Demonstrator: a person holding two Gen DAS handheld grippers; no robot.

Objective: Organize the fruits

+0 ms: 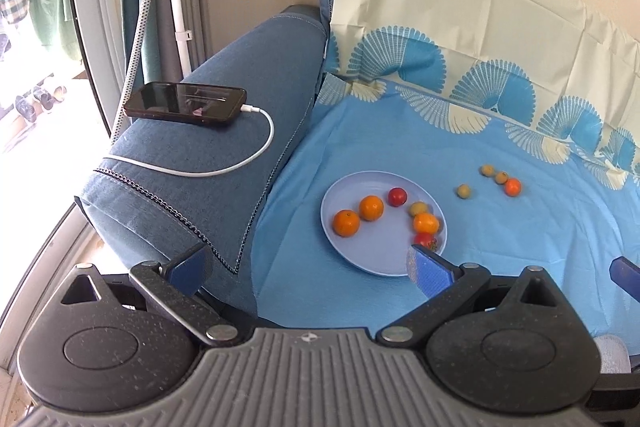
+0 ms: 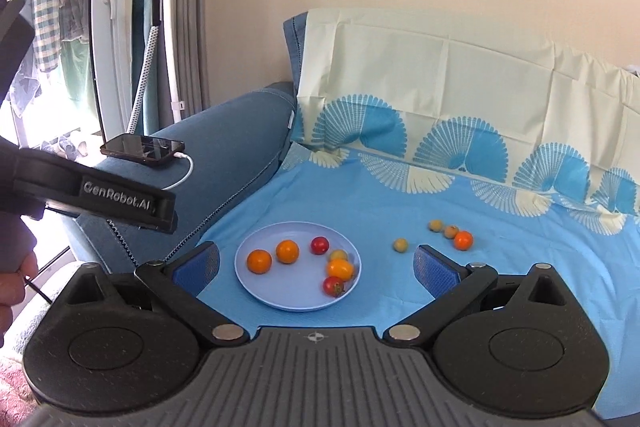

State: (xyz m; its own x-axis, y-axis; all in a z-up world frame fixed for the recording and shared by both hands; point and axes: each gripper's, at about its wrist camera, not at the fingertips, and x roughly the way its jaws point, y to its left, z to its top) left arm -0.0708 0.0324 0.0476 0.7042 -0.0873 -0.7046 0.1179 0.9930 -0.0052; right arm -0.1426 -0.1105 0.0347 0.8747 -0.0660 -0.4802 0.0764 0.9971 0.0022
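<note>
plate [image 2: 256, 293]: six fruits held
loose fruits [image 2: 400, 245]: four left on sheet (small, round)
left tongs [image 1: 308, 267]: spread, empty
right tongs [image 2: 316, 267]: spread, empty
approach: closure centred, roll-off avoided

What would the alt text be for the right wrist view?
A pale blue plate holding six small fruits sits on a blue patterned sheet, framed by the open right tool. Four more small fruits lie loose on the sheet to the plate's right.

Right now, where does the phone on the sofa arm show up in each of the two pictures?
Left wrist view: the phone lies left of centre on the blue armrest, cable plugged in.
Right wrist view: the phone sits far left, smaller.
Shared landmark: the plate of fruit, lower right of the phone in both.
</note>
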